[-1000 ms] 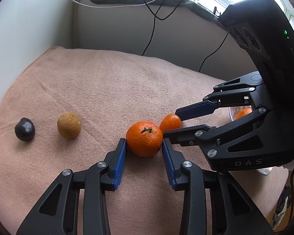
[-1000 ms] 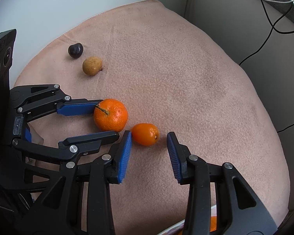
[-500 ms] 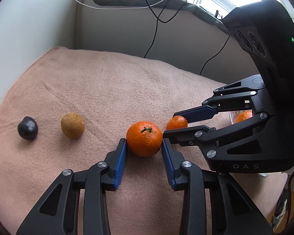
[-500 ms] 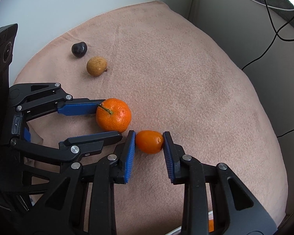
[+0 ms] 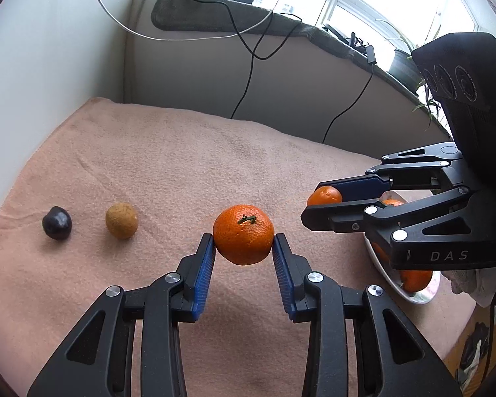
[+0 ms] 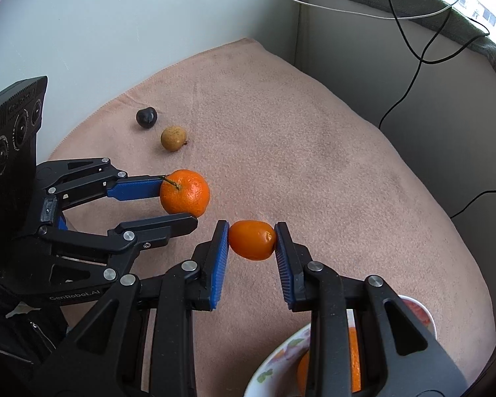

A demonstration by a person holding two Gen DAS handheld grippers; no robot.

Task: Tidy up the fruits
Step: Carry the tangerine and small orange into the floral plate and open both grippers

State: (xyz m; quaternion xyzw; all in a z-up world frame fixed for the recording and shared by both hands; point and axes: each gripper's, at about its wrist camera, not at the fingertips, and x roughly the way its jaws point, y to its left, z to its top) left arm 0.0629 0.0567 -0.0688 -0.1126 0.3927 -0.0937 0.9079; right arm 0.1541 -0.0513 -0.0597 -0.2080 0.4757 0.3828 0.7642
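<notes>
A pink fleece blanket (image 5: pixel 182 152) covers the table, which sits in a corner between a white wall and a grey panel with black cables (image 5: pixel 248 66) hanging down it.

A white bowl (image 5: pixel 410 292) with a flower pattern rests near the blanket's right edge, holding orange fruit.

The left claw (image 5: pixel 244 251), black with blue pads, is pinching a mandarin (image 5: pixel 243 239) by its two sides; the green stem faces up. The right wrist view shows the fruit clamped between the pads, clear of the blanket.

The right claw (image 6: pixel 252 243) has just been closing, and its blue pads now press on both ends of a small oval orange fruit (image 6: pixel 252 240), smaller than the mandarin. It hangs just beside the mandarin, with the bowl's rim directly under the claw's arms.

Two small fruits lie on the blanket to the left, well apart from both claws: a round tan fruit (image 5: pixel 121 220), and beside it, nearer the wall, a dark purple fruit (image 5: pixel 57 227), smallest of all.
</notes>
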